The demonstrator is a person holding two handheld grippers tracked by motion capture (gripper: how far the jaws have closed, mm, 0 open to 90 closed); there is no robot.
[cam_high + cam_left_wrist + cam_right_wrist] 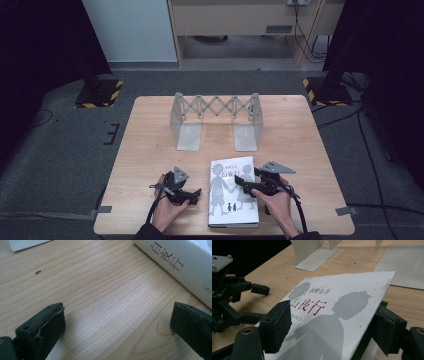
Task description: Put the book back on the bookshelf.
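**A white book is being held at its edge by the right gripper**

A white book (233, 192) is being seen lying flat on the wooden table (150, 150), near the front edge and a bit right of the middle. Grey shadow shapes of two big people holding hands are being shown on its cover, with small figures below them. Red letters and small dark letters are being shown near the top. The book is thick, and its spine is white with red letters too (172, 262).

Its long side is being pointed from the person toward the far side of the table. The top of the cover is being turned away from the person, toward the grey folding book rack (216, 120).

The right gripper (248, 186) is being held at the book's right side. In the right gripper view, one pad is lying on top of the cover and the other is sitting under the right edge, so the cover (342, 315) is being clamped between them.

The left gripper (192, 196) is being held just left of the book. Its jaws are being kept wide apart over bare wood, with nothing between them.
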